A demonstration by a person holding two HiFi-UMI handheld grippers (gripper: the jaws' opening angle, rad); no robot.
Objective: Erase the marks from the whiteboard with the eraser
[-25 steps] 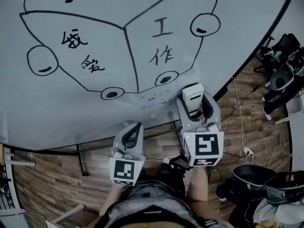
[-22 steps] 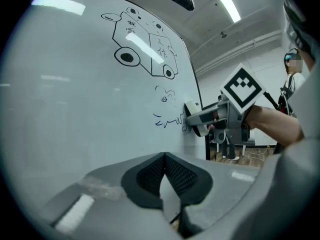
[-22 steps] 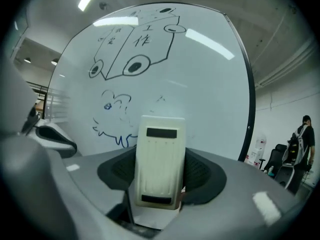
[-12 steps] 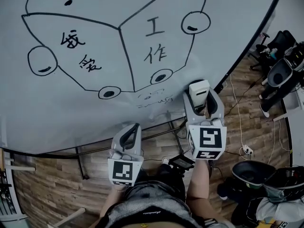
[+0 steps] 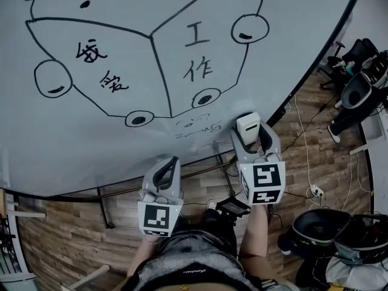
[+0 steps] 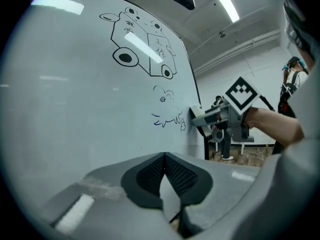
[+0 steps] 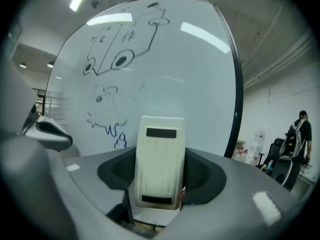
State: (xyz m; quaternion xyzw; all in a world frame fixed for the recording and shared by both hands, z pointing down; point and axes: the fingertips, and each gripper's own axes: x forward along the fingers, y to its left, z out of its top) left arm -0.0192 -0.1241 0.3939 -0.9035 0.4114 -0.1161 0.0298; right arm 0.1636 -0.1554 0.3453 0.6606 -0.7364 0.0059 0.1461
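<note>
The whiteboard carries a black truck drawing with characters, and small blue scribbles under it. My right gripper is shut on the white eraser, which points at the board just right of the scribbles. In the left gripper view the eraser sits at the board's surface beside the scribbles; contact is unclear. The right gripper view has the eraser upright between the pads of the right gripper, with the scribbles to its left. My left gripper hangs lower left, shut and holding nothing.
The board's black edge runs down on the right. Its metal stand crosses below. On the wooden floor lie cables and a power strip. Office chairs and a dark bin stand right. A person is far right.
The right gripper with the eraser has shifted slightly down and left along the board's lower part. The left gripper has stayed where it was, shut.
</note>
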